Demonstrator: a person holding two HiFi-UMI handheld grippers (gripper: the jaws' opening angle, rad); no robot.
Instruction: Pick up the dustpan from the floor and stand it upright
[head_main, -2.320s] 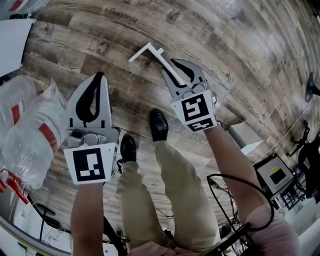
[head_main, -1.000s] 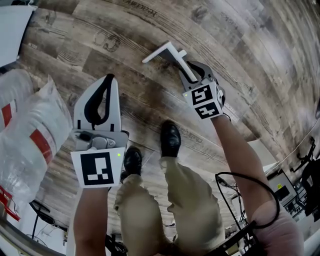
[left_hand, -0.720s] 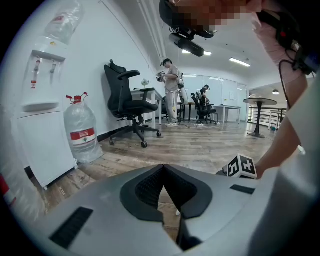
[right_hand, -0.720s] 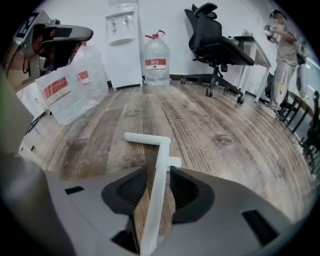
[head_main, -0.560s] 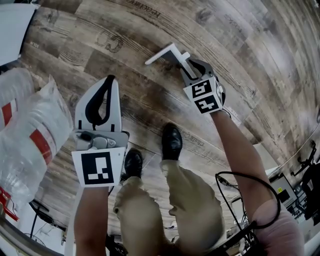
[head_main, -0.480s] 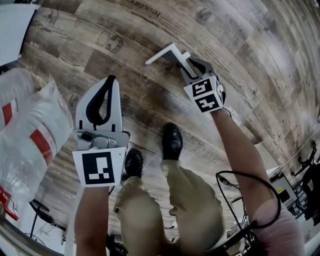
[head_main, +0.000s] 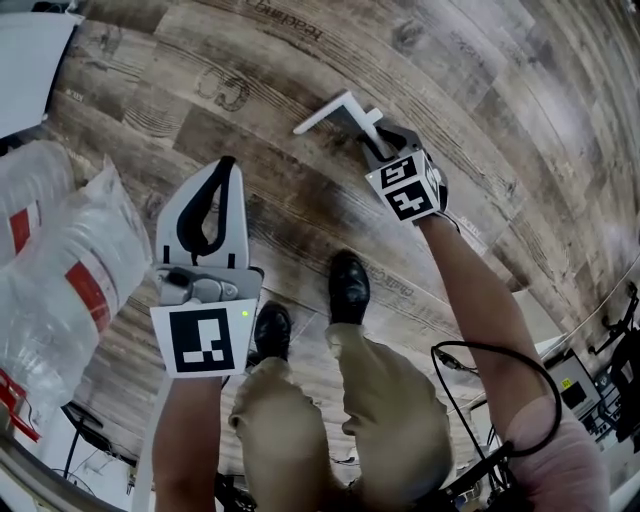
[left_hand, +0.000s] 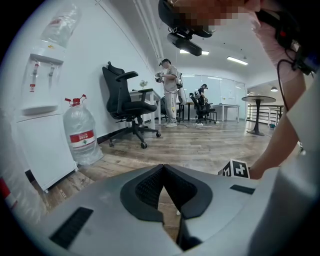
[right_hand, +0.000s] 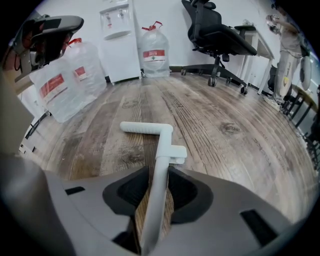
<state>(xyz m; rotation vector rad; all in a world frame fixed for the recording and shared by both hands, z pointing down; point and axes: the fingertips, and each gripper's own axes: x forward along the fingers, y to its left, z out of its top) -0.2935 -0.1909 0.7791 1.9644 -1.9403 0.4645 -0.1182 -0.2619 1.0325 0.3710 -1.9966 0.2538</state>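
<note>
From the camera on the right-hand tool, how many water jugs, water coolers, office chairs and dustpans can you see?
Water jugs: 3
Water cooler: 1
Office chair: 1
Dustpan: 1
Total: 6

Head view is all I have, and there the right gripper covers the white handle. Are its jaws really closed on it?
Observer: Yes. In the right gripper view, the right gripper has its jaws closed on the white handle, just below a small clip.
Operator: And the left gripper, does it hold something?
Observer: No. The left gripper is shut, with nothing between its jaws.
Operator: What stands ahead of the right gripper?
Observer: A black office chair stands far beyond the handle, near the wall.
</note>
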